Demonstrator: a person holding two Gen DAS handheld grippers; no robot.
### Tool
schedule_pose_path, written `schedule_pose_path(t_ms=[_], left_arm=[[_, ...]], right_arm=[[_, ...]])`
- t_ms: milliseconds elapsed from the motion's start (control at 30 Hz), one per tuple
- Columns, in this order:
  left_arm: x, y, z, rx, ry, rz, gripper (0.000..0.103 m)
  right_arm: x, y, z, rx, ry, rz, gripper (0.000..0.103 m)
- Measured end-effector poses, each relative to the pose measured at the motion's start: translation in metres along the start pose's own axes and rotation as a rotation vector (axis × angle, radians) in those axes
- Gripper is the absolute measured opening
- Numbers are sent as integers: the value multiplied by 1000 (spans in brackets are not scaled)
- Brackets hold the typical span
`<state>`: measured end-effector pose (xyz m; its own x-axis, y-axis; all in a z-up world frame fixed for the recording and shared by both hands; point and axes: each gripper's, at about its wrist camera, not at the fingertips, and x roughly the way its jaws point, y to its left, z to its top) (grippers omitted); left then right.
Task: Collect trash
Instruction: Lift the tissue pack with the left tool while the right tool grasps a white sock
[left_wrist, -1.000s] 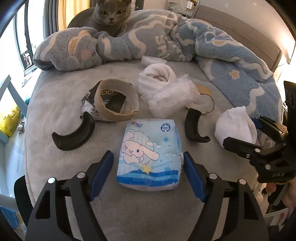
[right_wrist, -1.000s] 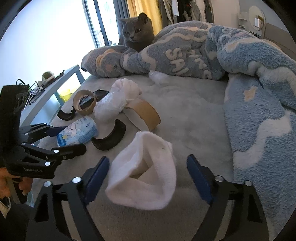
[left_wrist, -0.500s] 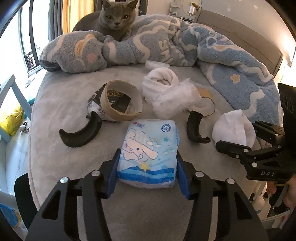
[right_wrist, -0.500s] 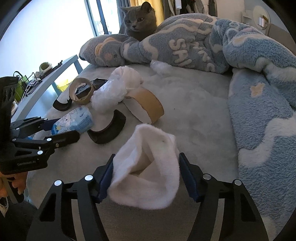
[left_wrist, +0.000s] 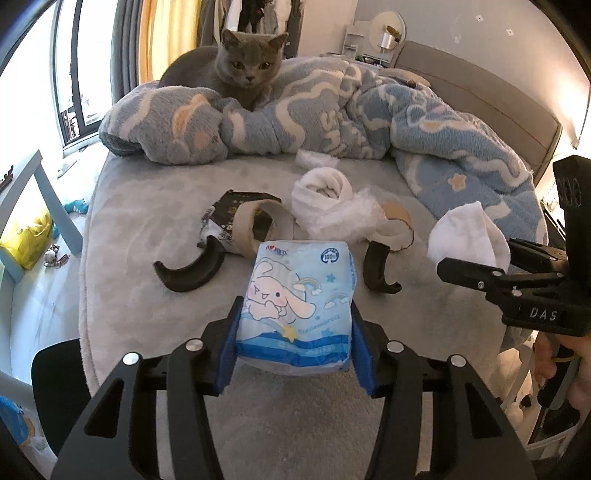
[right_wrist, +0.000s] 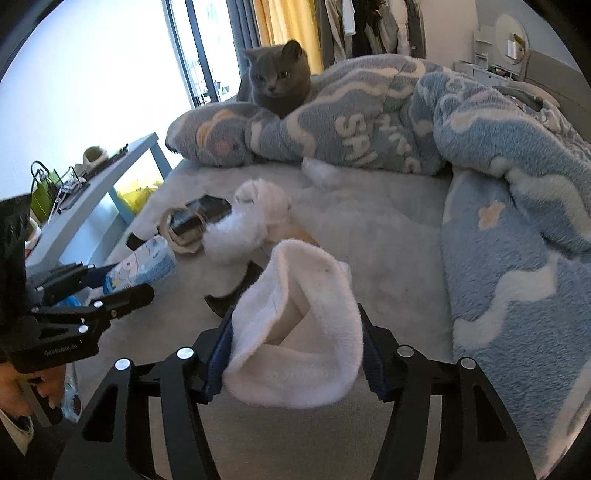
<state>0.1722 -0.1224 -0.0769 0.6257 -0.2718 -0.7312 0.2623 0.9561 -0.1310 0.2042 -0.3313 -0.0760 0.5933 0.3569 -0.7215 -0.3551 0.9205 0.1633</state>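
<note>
The left gripper (left_wrist: 295, 345) has its jaws clamped on the tissue pack (left_wrist: 297, 304) at lower centre; the right gripper (right_wrist: 293, 356) has its jaws clamped on a white sock (right_wrist: 295, 332), lower centre. Lift both straight up, keeping the squeeze steady so soft items do not slip. Left on the bed (left_wrist: 147, 221): two cardboard rings, two black curved pieces, one wrapper. One cat (left_wrist: 229, 74) watches from upper centre.

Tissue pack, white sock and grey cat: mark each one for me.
tissue pack (left_wrist: 295, 306), left wrist view, on the printed cartoon front.
white sock (right_wrist: 295, 332), right wrist view, on the cuff's outer face.
grey cat (left_wrist: 247, 70), left wrist view, on its face.
</note>
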Motion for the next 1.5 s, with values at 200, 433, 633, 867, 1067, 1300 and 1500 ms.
schedule_pose_path(t_ms=[200, 433, 633, 867, 1067, 1300, 1500], left_arm=[[-12, 6, 1, -20, -18, 11, 55], [-18, 19, 3, -34, -23, 30, 55], [-28, 44, 2, -54, -28, 69, 55], [-41, 77, -2, -85, -31, 99, 55], [-51, 103, -10, -107, -18, 125, 55], [-63, 138, -20, -138, -10, 159, 55], [-69, 173, -35, -171, 22, 188, 55]], right_arm=[[-5, 8, 8, 1, -12, 22, 61], [-3, 21, 14, -5, -18, 39, 61], [2, 39, 26, -4, -29, 81, 61], [9, 72, 41, -42, -34, 110, 61], [23, 96, 50, -58, -25, 131, 61], [31, 132, 64, -89, -29, 157, 61], [40, 165, 76, -120, -30, 192, 61]])
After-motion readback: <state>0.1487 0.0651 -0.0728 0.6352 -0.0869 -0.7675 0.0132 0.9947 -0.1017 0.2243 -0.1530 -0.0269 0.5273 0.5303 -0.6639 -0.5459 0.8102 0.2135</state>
